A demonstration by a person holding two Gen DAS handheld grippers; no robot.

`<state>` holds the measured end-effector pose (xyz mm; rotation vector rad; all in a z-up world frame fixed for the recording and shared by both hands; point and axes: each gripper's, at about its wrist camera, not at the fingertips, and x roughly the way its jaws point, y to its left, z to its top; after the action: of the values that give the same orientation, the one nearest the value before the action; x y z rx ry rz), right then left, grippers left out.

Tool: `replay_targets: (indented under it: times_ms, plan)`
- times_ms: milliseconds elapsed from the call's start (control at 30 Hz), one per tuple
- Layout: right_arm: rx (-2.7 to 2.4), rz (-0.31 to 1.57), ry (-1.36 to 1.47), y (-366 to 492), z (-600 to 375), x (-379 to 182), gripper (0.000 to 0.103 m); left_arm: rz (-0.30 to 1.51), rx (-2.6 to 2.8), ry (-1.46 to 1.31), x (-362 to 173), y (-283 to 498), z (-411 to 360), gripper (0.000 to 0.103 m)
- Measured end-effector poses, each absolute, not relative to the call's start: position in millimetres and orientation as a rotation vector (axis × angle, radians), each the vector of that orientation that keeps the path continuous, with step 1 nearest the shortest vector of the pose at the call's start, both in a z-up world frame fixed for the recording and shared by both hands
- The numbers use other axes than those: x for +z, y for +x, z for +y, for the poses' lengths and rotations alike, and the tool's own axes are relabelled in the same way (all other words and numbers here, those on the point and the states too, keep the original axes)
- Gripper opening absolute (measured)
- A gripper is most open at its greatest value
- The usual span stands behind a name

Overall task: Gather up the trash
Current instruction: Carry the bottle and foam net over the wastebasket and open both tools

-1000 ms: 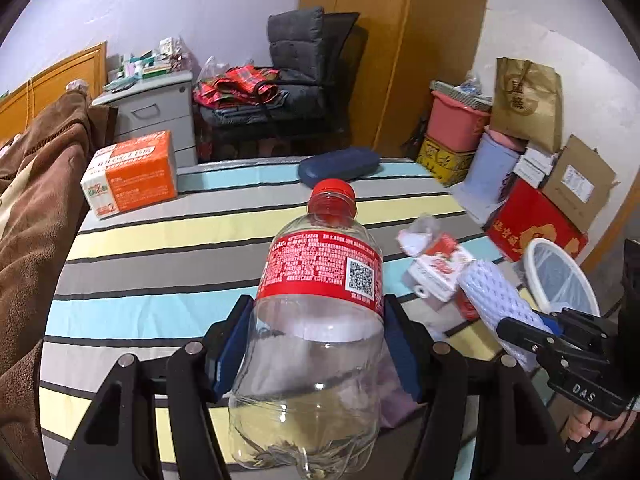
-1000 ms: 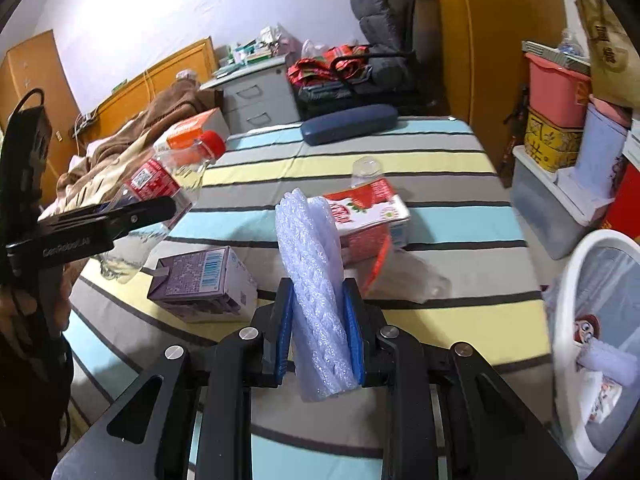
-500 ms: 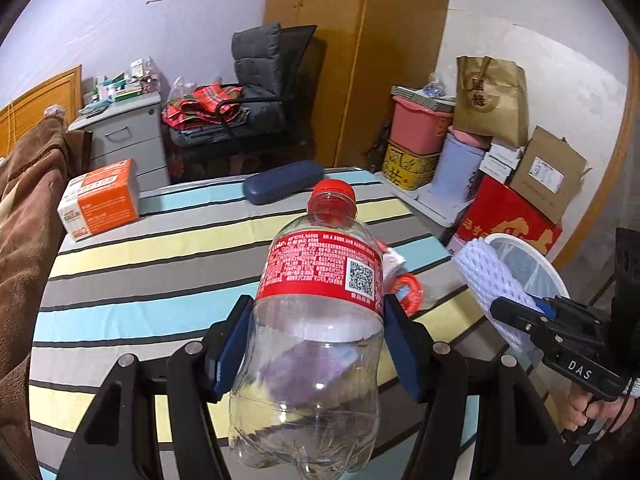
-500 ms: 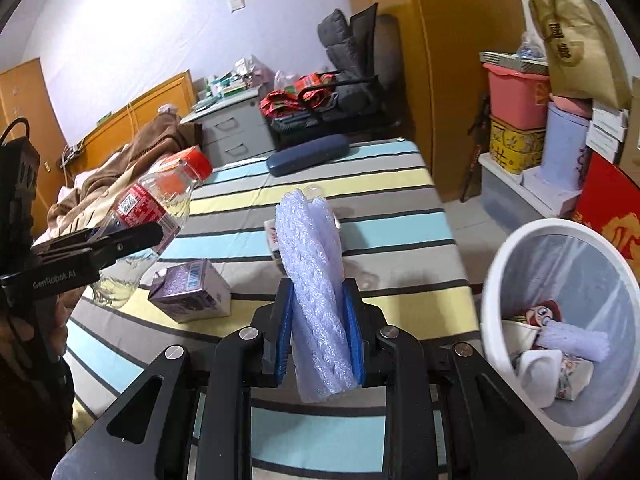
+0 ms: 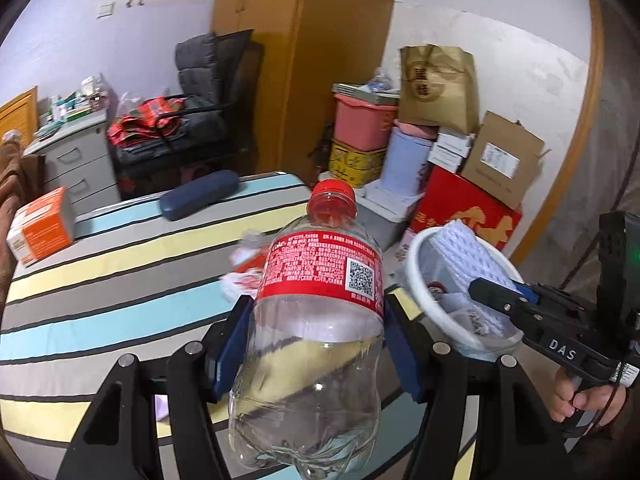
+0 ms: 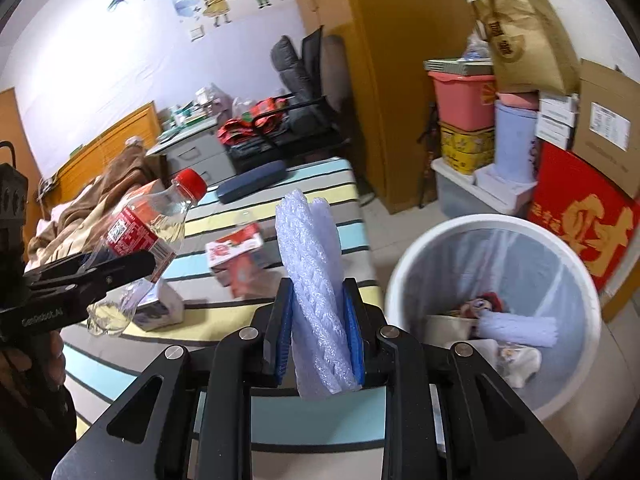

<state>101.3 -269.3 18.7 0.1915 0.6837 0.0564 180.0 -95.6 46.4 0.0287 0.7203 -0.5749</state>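
My left gripper (image 5: 316,344) is shut on a clear plastic bottle (image 5: 320,320) with a red label and red cap, held above the striped bed (image 5: 120,264). It also shows in the right wrist view (image 6: 140,240). My right gripper (image 6: 320,328) is shut on a white foam net sleeve (image 6: 316,288), held left of the white trash bin (image 6: 496,224). In the left wrist view the sleeve (image 5: 468,256) is over the bin (image 5: 416,276). A red and white carton (image 6: 236,256) and a purple carton (image 6: 160,308) lie on the bed.
The bin holds another foam sleeve (image 6: 516,330) and scraps. Stacked boxes, a pink tub (image 6: 464,100) and a red box (image 6: 580,216) stand behind it. A dark blue case (image 5: 200,200) and an orange box (image 5: 40,228) lie on the bed.
Both grippers have swung right and risen from the bed toward the bin, each still holding its item. The bin now fills the right of the right wrist view.
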Motion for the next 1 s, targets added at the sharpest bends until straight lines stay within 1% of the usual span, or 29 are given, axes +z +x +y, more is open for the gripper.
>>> replay_targets:
  times_ms: [367,600,1000]
  plan:
    - [-0.049,0.673,0.226,86.6,-316.8,18.7,0.025,0.724,-0.689,0.078,46.3,167.3,-170.5,0.066]
    - [-0.134,0.700,0.255,86.2,-348.1,10.8,0.025,0.743,-0.765,0.116,40.2,159.8,-221.7,0.066]
    - [-0.196,0.740,0.269,83.2,-375.9,0.0,0.025,0.777,-0.809,0.158,26.5,157.2,-267.4,0.066]
